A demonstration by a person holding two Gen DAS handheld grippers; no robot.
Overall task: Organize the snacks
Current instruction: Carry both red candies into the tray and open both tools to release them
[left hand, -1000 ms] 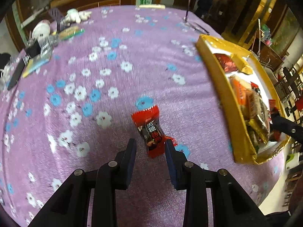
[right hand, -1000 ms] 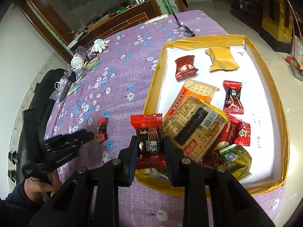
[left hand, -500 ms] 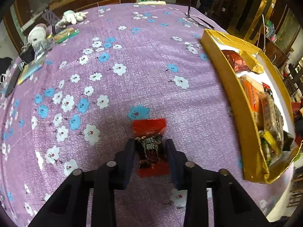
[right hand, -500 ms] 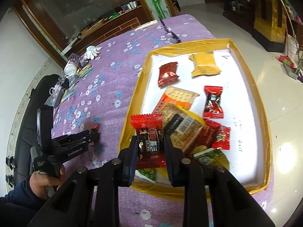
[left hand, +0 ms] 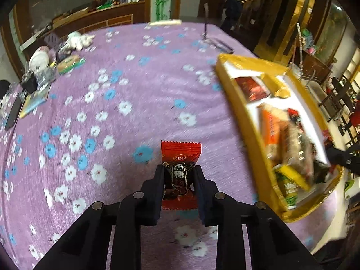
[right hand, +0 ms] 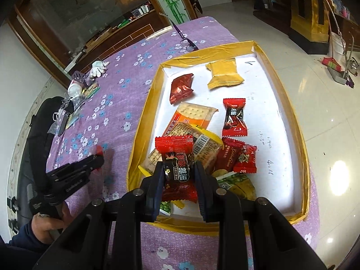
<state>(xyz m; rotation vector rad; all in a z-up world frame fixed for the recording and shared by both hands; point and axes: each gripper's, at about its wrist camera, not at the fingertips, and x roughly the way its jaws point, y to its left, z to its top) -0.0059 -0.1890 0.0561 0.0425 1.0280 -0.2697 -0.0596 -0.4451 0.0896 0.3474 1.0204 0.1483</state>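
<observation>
In the left wrist view my left gripper (left hand: pixel 178 173) is still closing its jaws on a red-and-black wrapped candy (left hand: pixel 180 155), pads on both its sides, above the purple flowered tablecloth (left hand: pixel 126 121). The gold-rimmed snack box (left hand: pixel 236 112) lies to its right. My right gripper (right hand: pixel 177 171) is shut on a second red candy (right hand: pixel 174 145) over the near left corner of the box (right hand: pixel 144 117). Inside are cracker packs (right hand: pixel 193 117), red candies (right hand: pixel 234 118), a dark red pack (right hand: pixel 181 87) and a yellow pack (right hand: pixel 225 73). The left gripper (right hand: pixel 97 157) appears left of the box.
A cup, packets and a white glove (left hand: pixel 77 40) crowd the table's far left corner. Glasses (right hand: pixel 187 43) lie at the far edge beyond the box. A hand (right hand: pixel 48 222) holds the left gripper at lower left. The box's right side sits near the table edge over tiled floor.
My left gripper's jaws came in around the candy on the cloth, gripped it and raised it slightly. My right gripper carried its candy further in over the box.
</observation>
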